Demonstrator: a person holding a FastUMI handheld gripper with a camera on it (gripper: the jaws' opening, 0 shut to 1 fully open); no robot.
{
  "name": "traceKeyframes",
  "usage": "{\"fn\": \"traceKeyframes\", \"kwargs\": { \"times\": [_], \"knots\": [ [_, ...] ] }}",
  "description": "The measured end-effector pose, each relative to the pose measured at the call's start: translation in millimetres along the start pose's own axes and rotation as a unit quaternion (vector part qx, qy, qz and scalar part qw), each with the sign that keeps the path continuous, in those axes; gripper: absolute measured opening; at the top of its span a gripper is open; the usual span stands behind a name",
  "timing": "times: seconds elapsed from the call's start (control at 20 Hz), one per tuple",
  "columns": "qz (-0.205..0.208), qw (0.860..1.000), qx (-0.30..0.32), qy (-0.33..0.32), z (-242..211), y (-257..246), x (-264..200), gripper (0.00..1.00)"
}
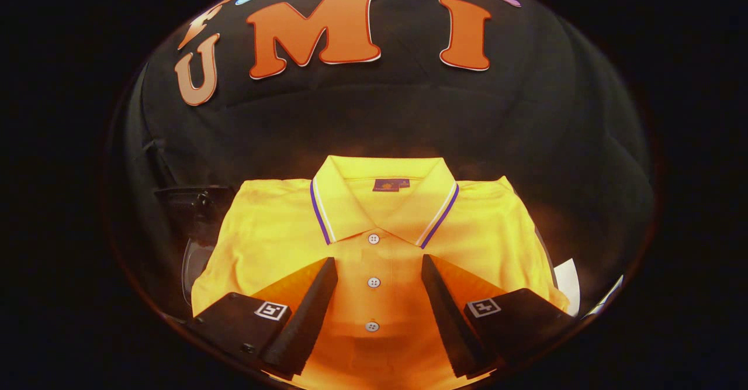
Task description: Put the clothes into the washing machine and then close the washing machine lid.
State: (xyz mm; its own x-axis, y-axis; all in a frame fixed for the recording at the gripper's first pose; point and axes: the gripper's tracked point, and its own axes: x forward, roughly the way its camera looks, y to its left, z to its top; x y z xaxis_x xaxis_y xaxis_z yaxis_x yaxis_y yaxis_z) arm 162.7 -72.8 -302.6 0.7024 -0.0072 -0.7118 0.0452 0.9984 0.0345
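Folded yellow polo shirt (374, 244) lying flat, collar away from the gripper (378, 270), purple-and-white stripe along the collar edges. Gripper fingers (310, 308) spread wide apart over the shirt, one on either side of its button placket (373, 282), gripping nothing. Dark object (190, 203) left of the shirt, unclear. White scrap (568, 285) at the shirt's right edge.
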Motion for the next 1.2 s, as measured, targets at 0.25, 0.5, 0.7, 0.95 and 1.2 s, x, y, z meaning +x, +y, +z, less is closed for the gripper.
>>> {"fn": "traceKeyframes", "kwargs": {
  "times": [0.25, 0.5, 0.7, 0.95, 1.2],
  "knots": [
    [0.020, 0.999, -0.019, 0.024, 1, 13, 0, 0.69],
    [0.021, 0.999, -0.029, 0.032, -1, 20, 1, 0.26],
    [0.026, 0.999, -0.036, 0.030, 0, 22, -2, 0.14],
    [0.059, 0.998, 0.030, -0.004, 5, 24, -5, 0.08],
    [0.100, 0.986, 0.123, -0.047, 30, 29, -29, 0.08]
  ]
}}
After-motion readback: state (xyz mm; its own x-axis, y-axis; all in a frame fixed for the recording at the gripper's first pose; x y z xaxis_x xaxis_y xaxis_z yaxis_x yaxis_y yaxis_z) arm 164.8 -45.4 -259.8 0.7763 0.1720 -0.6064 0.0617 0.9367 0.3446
